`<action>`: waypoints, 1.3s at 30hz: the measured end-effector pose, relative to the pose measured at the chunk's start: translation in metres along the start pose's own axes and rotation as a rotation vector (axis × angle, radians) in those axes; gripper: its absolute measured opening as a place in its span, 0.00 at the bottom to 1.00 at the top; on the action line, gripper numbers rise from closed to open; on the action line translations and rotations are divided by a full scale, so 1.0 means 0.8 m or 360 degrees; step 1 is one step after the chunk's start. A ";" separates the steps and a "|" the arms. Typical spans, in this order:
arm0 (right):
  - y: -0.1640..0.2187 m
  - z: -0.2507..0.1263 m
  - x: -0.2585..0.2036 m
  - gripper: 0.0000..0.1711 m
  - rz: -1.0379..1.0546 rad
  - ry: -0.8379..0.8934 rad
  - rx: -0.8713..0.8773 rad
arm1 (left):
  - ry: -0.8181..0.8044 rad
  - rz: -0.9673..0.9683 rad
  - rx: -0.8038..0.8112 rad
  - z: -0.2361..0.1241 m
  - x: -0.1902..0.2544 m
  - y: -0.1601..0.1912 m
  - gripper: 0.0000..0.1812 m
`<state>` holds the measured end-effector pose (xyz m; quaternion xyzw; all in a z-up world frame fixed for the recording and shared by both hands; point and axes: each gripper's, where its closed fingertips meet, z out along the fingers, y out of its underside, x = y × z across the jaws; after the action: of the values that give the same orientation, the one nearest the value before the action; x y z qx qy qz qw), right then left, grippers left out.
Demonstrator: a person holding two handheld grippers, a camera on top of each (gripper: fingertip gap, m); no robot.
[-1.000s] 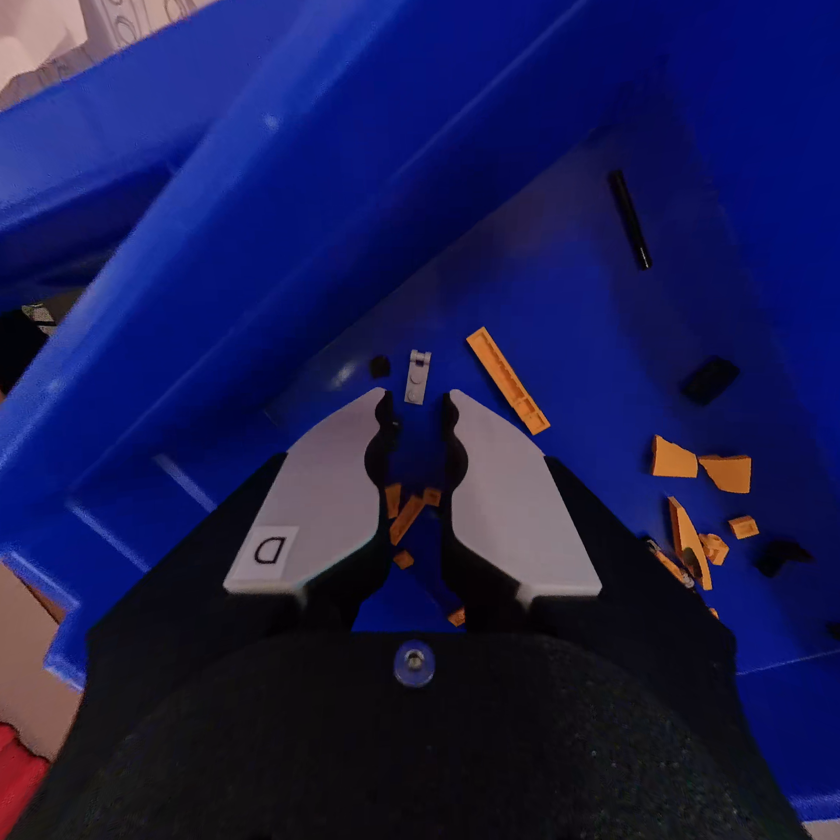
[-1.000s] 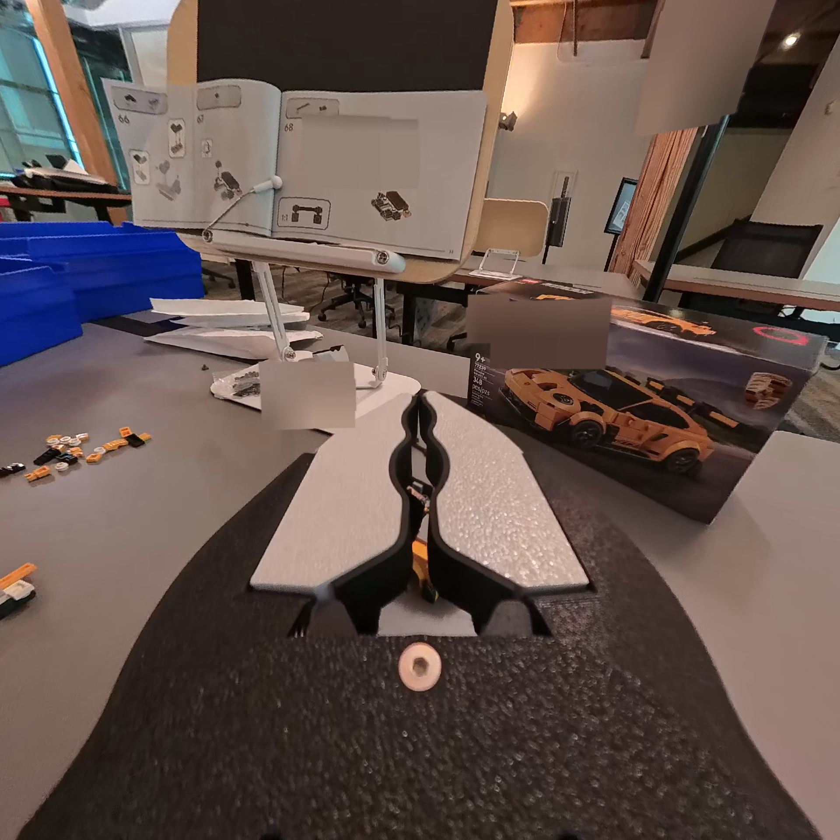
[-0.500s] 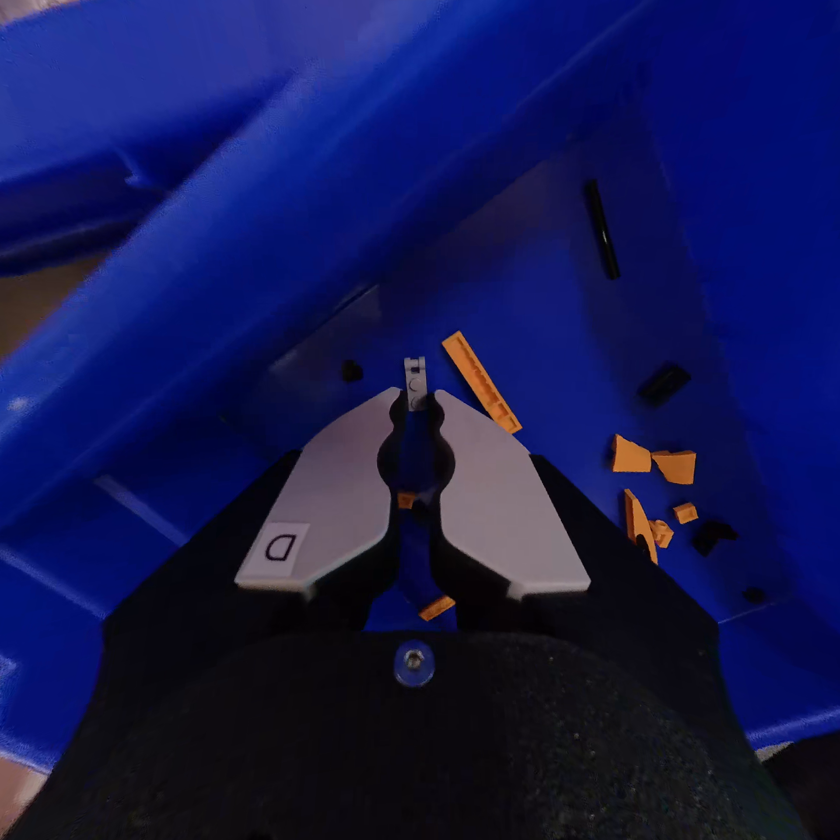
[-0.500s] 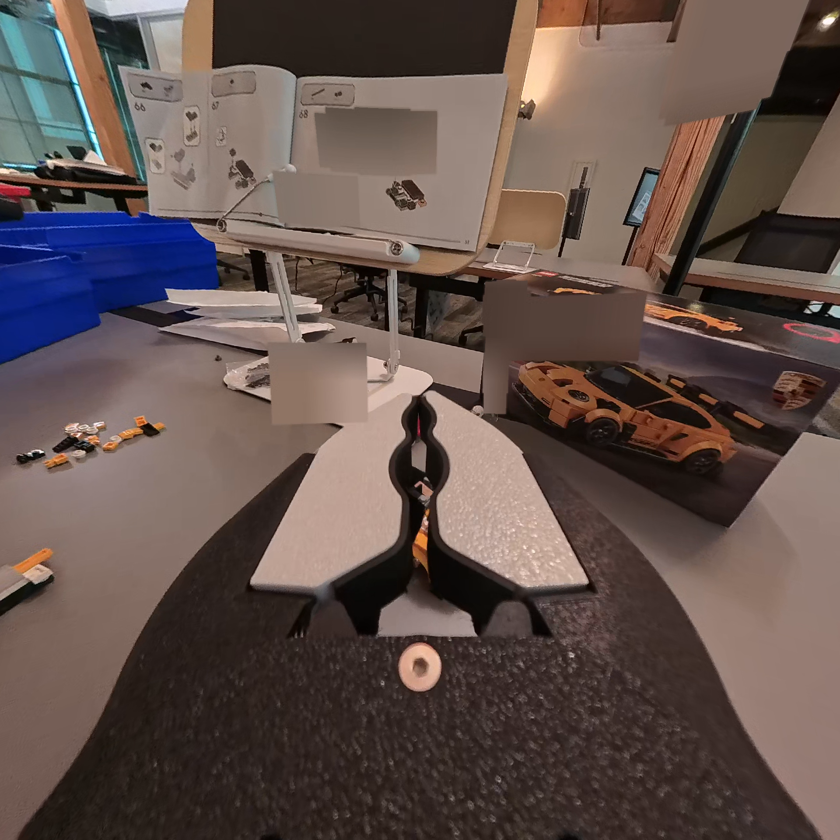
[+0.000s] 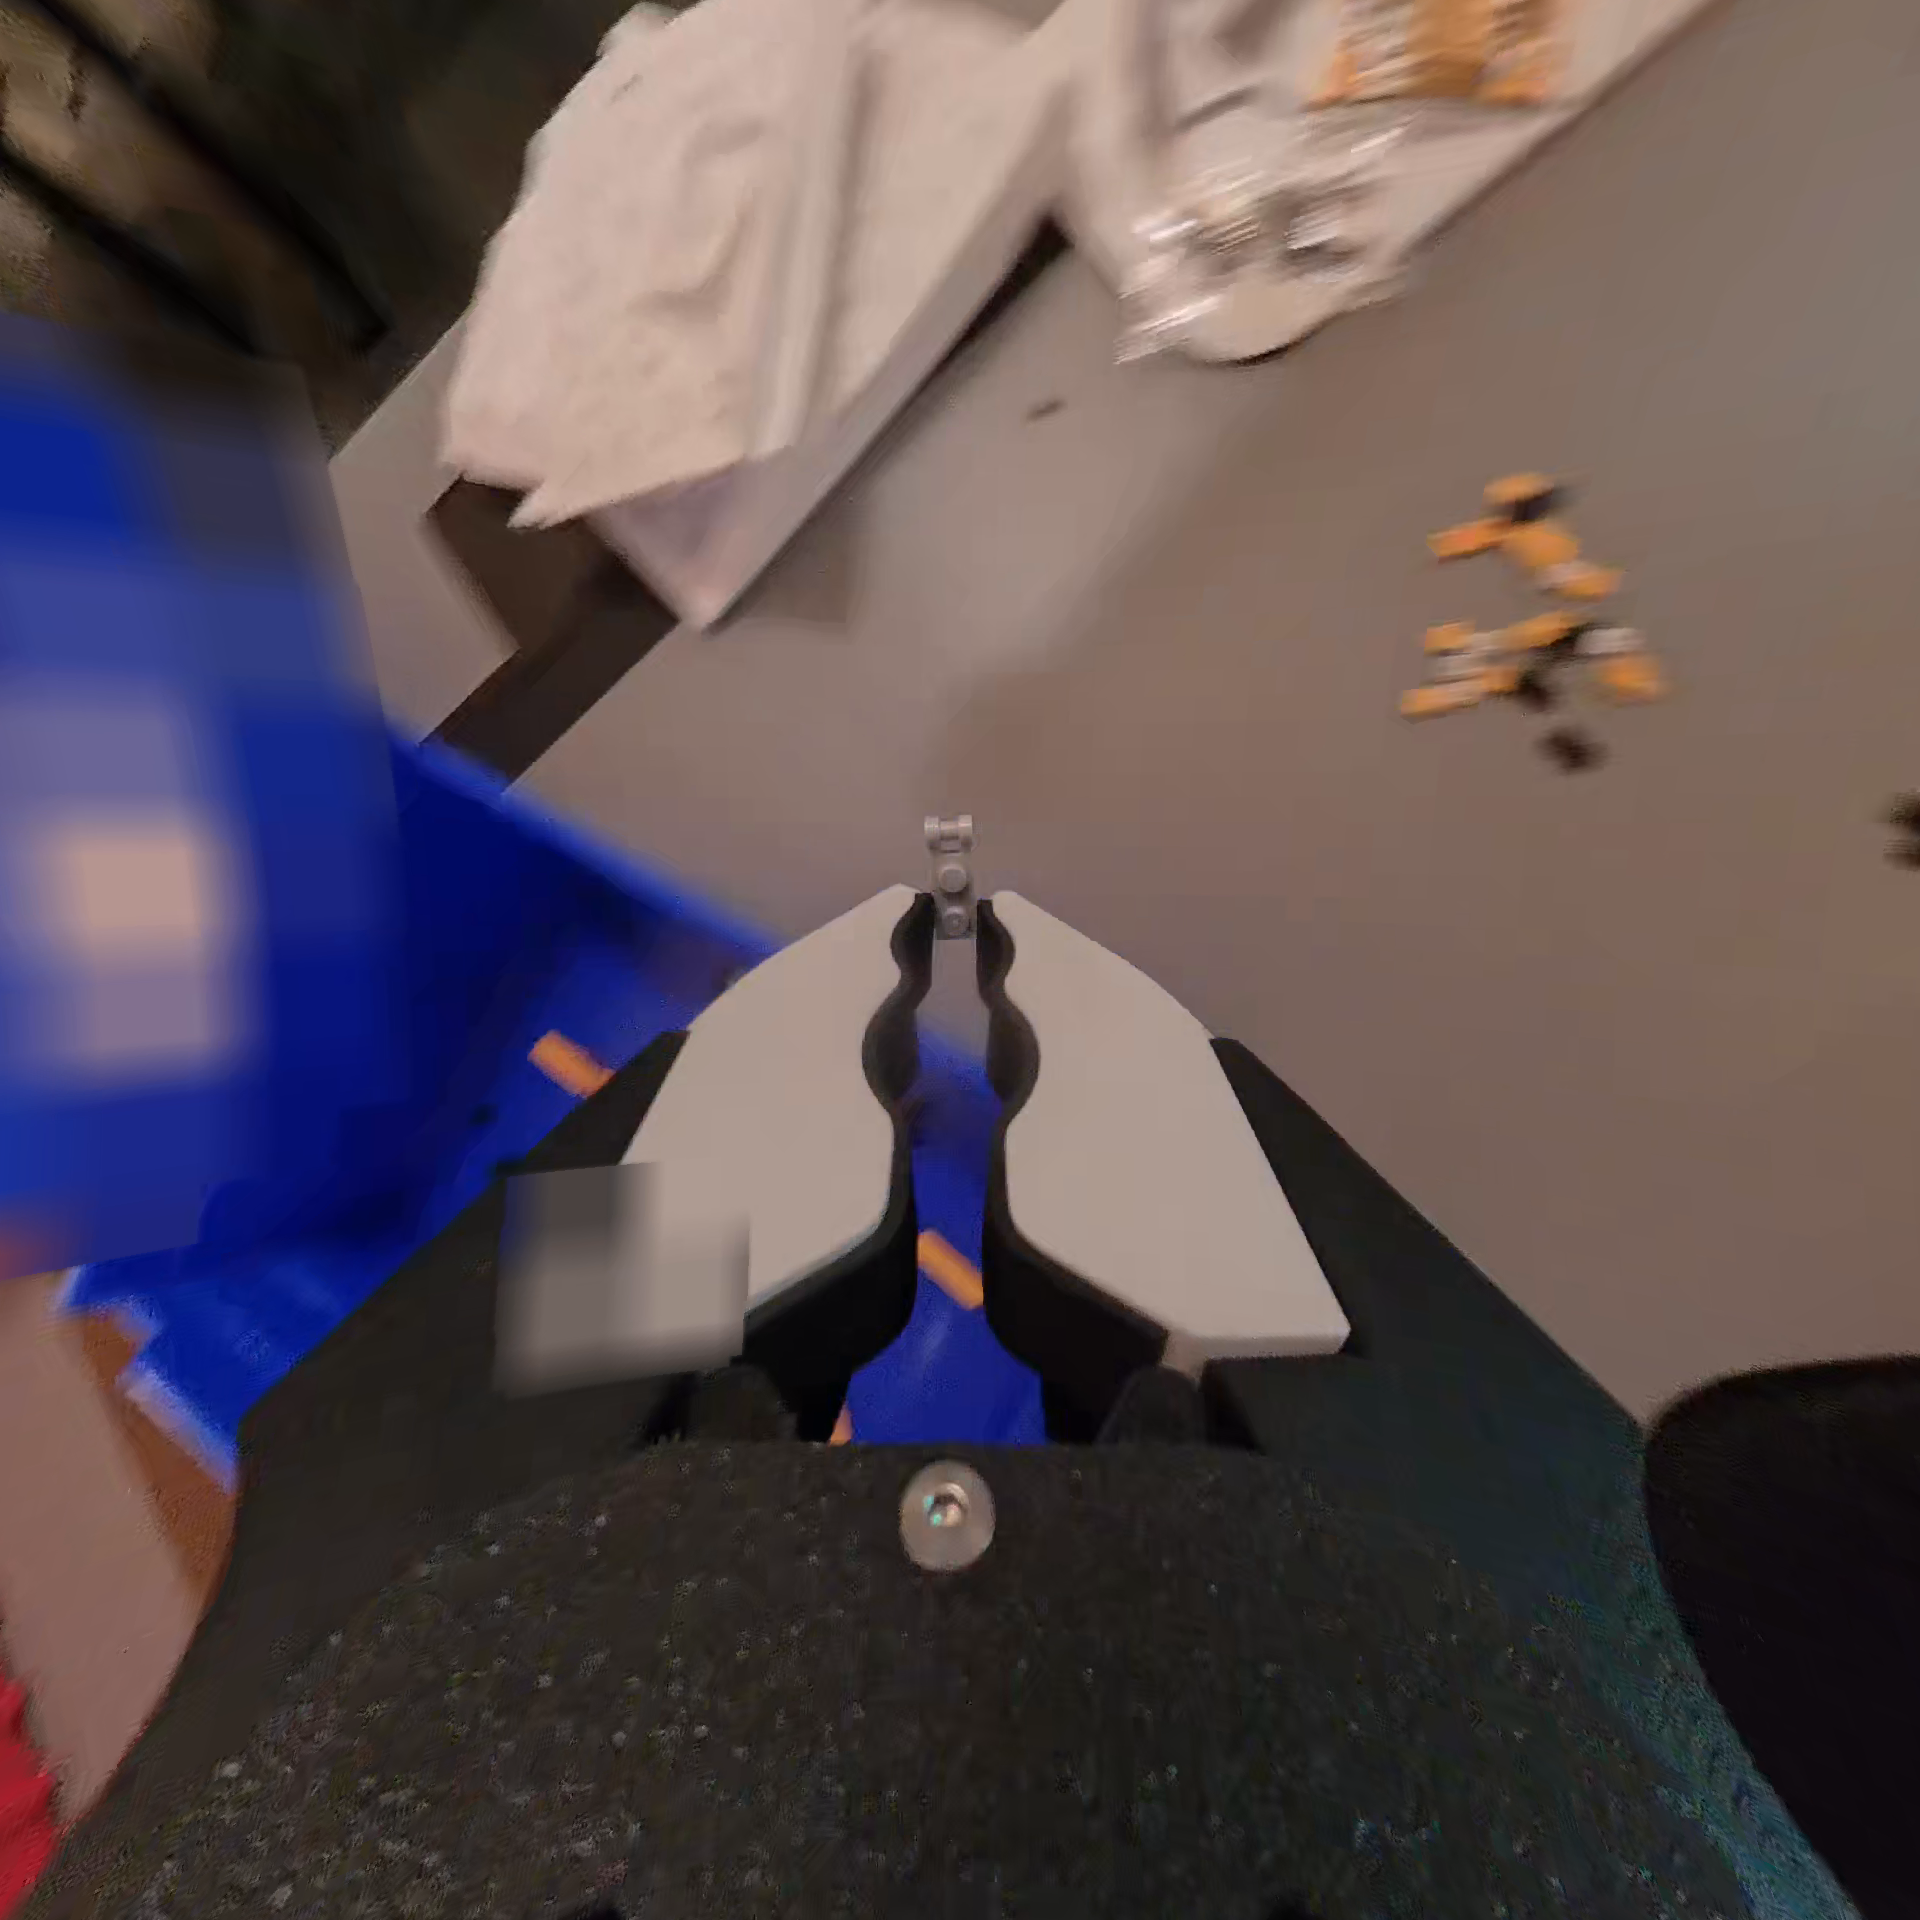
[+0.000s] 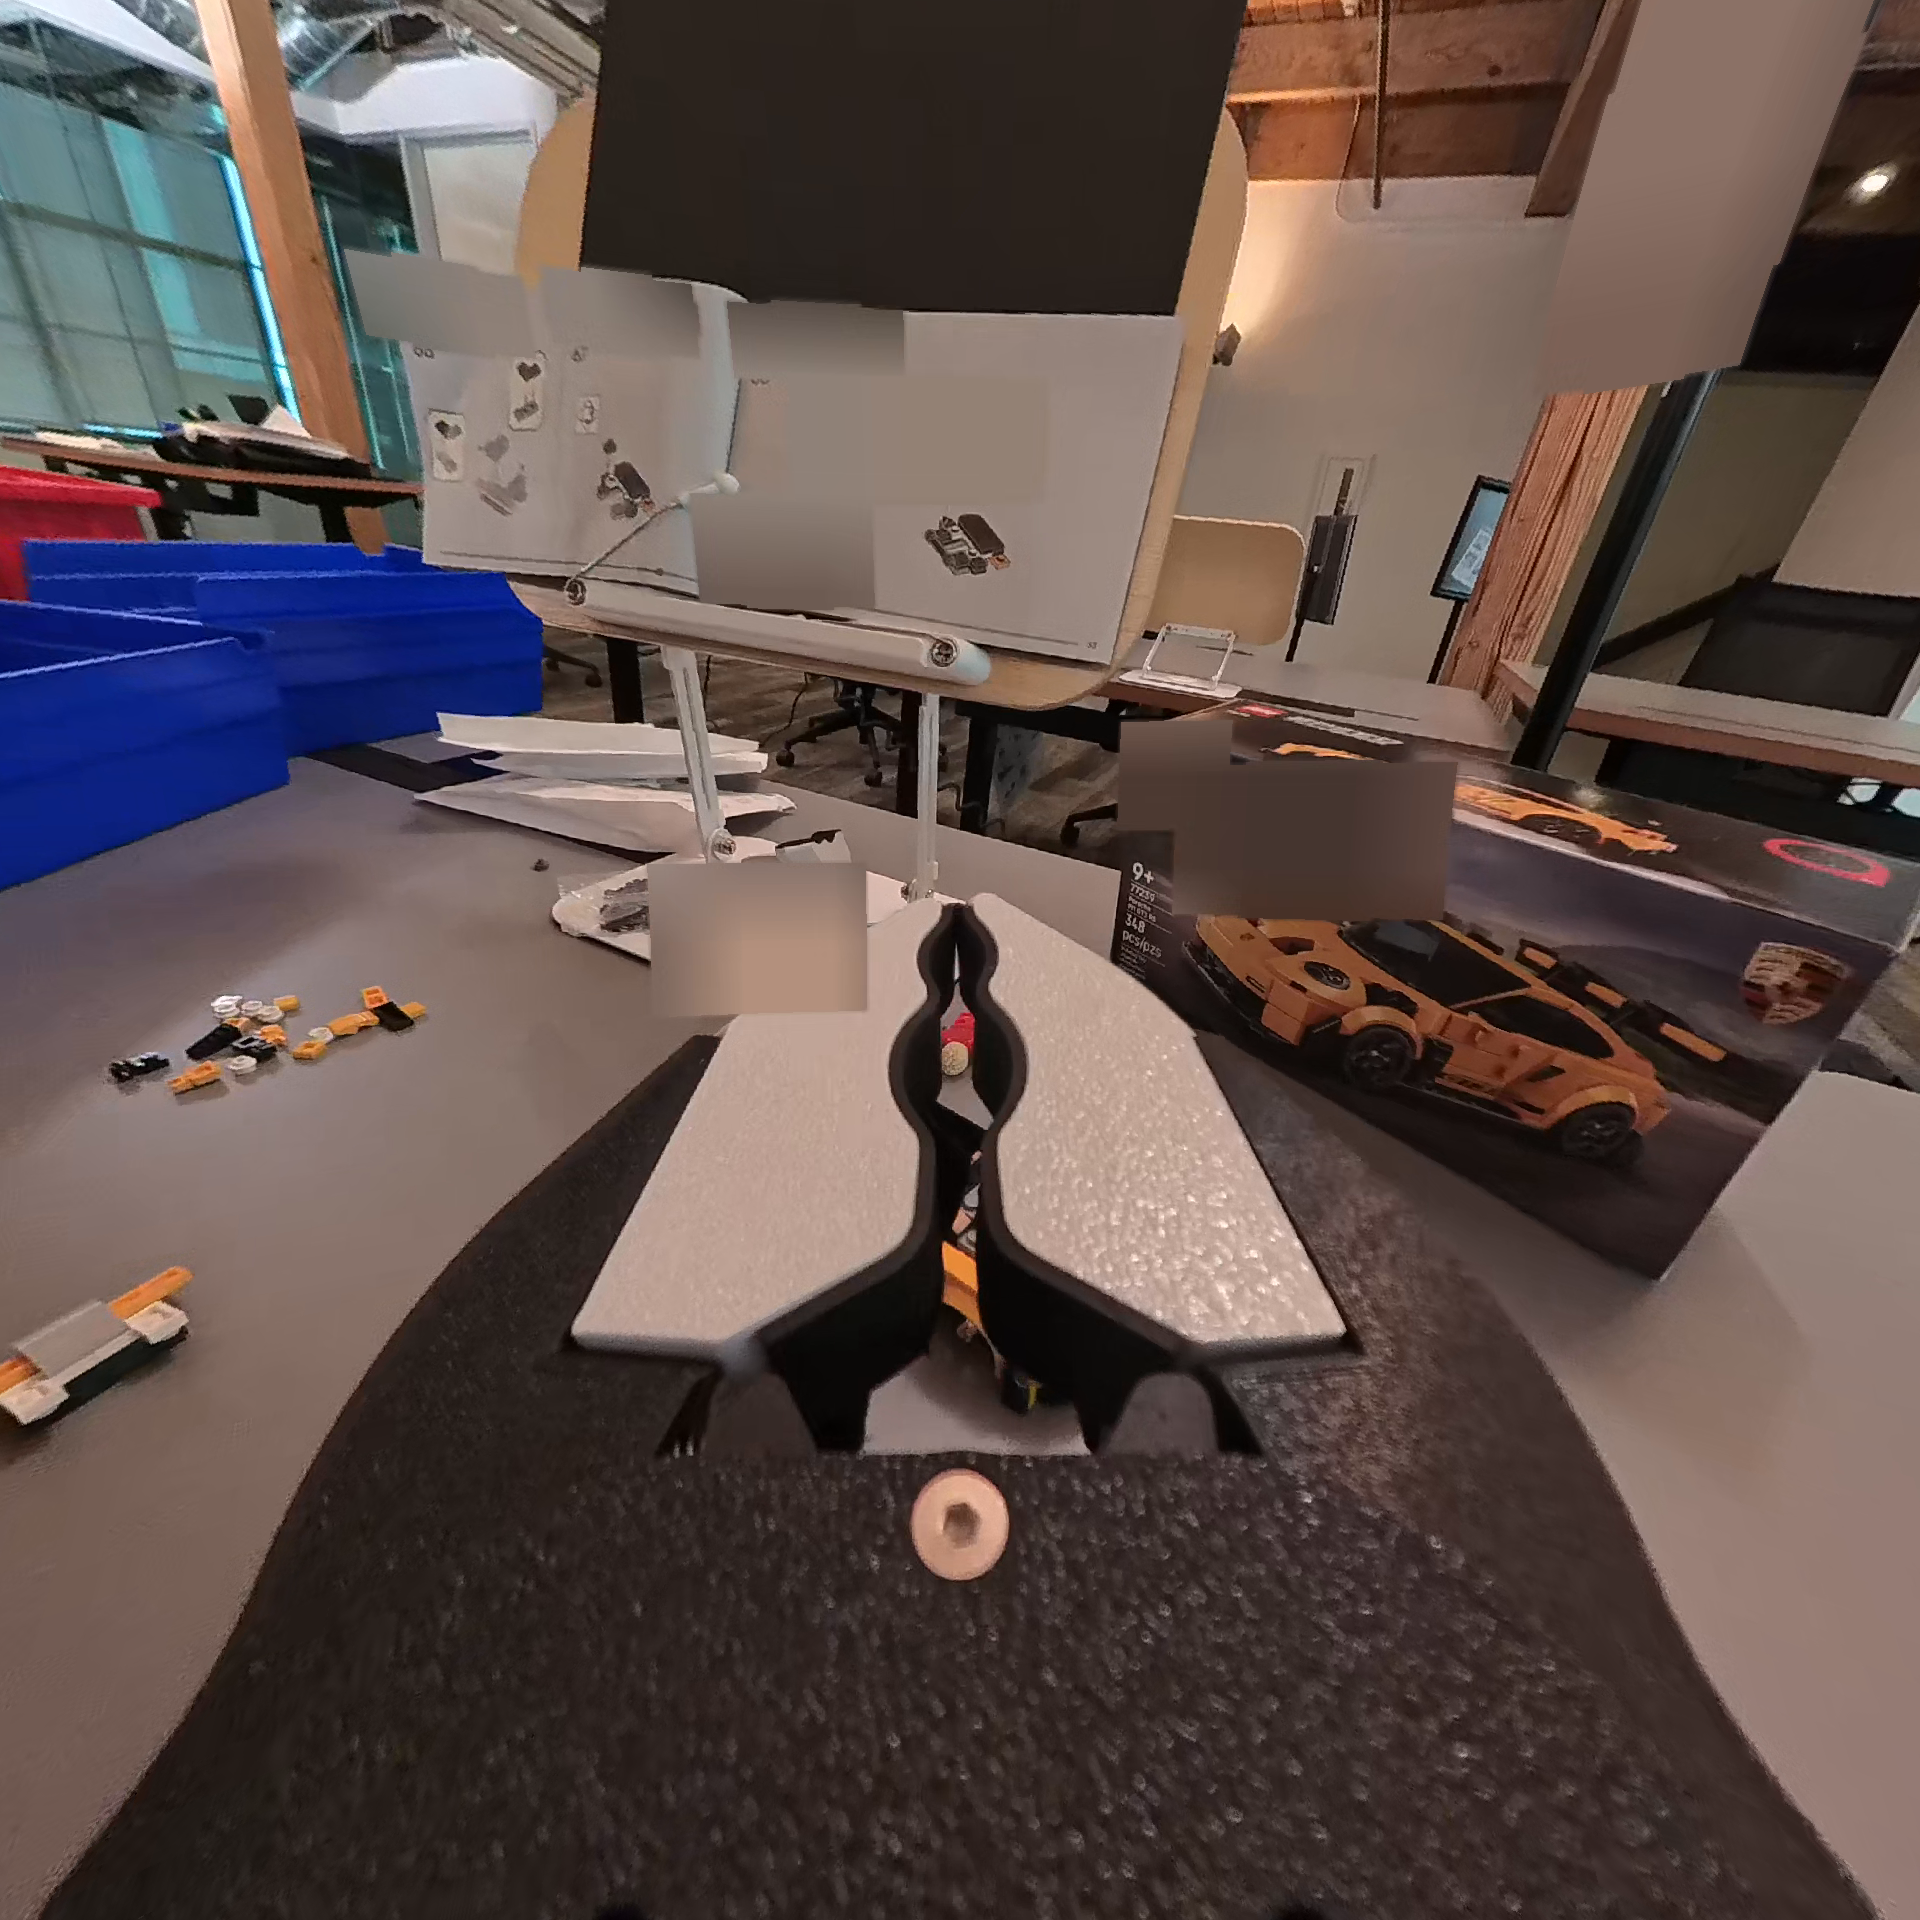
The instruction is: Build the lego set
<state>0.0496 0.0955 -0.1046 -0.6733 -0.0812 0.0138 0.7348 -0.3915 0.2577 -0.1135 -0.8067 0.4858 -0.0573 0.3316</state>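
Mid-build; left gripper (image 5: 954, 925) pinching small grey piece (image 5: 950, 878); right gripper (image 6: 961, 914) clamped on partial assembly (image 6: 961, 1262); loose pieces (image 6: 272, 1039) unplaced.

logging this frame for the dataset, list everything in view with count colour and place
small plate piece: one, grey, pinched at the left tongs' tips
bins: several, blue, table's left edge
loose pieces: a scatter, orange, black and white, on the table left of centre
partial assembly: one, grey, orange, white and black, near left table edge
instruction booklet: one, white, open on a stand
set box: one, dark with an orange car picture, right
paper bags: a few, white, behind the stand
table: one, grey
left tongs: shut on the plate piece
right tongs: shut on an orange and black sub-build
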 end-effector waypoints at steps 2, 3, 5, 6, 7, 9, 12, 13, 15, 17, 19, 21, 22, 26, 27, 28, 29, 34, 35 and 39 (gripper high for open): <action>0.000 -0.001 -0.001 0.00 -0.0008 -0.0003 0.0000 | 0.0137 0.0117 0.0083 0.007 0.072 -0.018 0.04; 0.001 -0.001 -0.002 0.00 -0.0012 -0.0007 -0.0001 | 0.0209 0.0159 0.0119 0.013 0.105 -0.024 0.04; 0.001 -0.001 -0.003 0.00 -0.0027 -0.0010 -0.0002 | 0.0391 0.0201 0.0172 0.028 0.170 -0.033 0.04; 0.001 -0.001 -0.004 0.00 -0.0034 -0.0013 -0.0005 | 0.0479 0.0221 0.0181 0.036 0.201 -0.035 0.04; 0.002 0.000 -0.005 0.00 -0.0039 -0.0017 -0.0008 | 0.0533 0.0253 0.0185 0.046 0.226 -0.037 0.04; 0.004 0.000 -0.007 0.00 -0.0045 -0.0028 -0.0018 | 0.0624 0.0324 0.0167 0.066 0.272 -0.039 0.04; 0.009 0.001 -0.012 0.00 -0.0036 -0.0057 -0.0039 | 0.0767 0.0419 0.0109 0.093 0.329 -0.040 0.04; 0.010 0.002 -0.014 0.00 -0.0031 -0.0072 -0.0045 | 0.0795 0.0454 0.0092 0.101 0.343 -0.040 0.04; 0.012 0.002 -0.020 0.00 -0.0021 -0.0111 -0.0056 | 0.0827 0.0491 0.0081 0.115 0.360 -0.040 0.04; 0.013 0.003 -0.029 0.00 -0.0023 -0.0169 -0.0066 | 0.0892 0.0491 0.0098 0.124 0.375 -0.038 0.04; 0.016 0.004 -0.040 0.00 -0.0037 -0.0233 -0.0080 | 0.0963 0.0520 0.0139 0.125 0.388 -0.035 0.04; 0.019 0.005 -0.051 0.00 -0.0062 -0.0288 -0.0098 | 0.0985 0.0543 0.0174 0.125 0.398 -0.037 0.04; 0.021 0.005 -0.056 0.00 -0.0079 -0.0316 -0.0110 | 0.1018 0.0555 0.0194 0.123 0.405 -0.037 0.04; 0.029 0.006 -0.077 0.00 -0.0143 -0.0418 -0.0154 | 0.1078 0.0655 0.0215 0.122 0.428 -0.031 0.04; 0.030 0.006 -0.081 0.00 -0.0161 -0.0435 -0.0159 | 0.1092 0.0659 0.0207 0.122 0.432 -0.029 0.04; 0.030 0.005 -0.084 0.00 -0.0177 -0.0447 -0.0162 | 0.1112 0.0659 0.0203 0.122 0.437 -0.028 0.05; 0.031 0.005 -0.086 0.00 -0.0187 -0.0458 -0.0164 | 0.1121 0.0662 0.0203 0.122 0.441 -0.028 0.05; 0.032 0.003 -0.092 0.00 -0.0192 -0.0487 -0.0173 | 0.1086 0.0684 0.0215 0.126 0.444 -0.027 0.11; 0.031 0.003 -0.092 0.00 -0.0195 -0.0488 -0.0173 | 0.1087 0.0668 0.0245 0.123 0.442 -0.031 0.11; 0.033 0.003 -0.093 0.00 -0.0202 -0.0490 -0.0179 | 0.1063 0.0536 0.0482 0.100 0.418 -0.064 0.12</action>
<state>-0.0216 0.0911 -0.1383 -0.6967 -0.2357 0.0658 0.6743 -0.1459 0.0369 -0.2225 -0.5949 0.6782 -0.3322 0.2752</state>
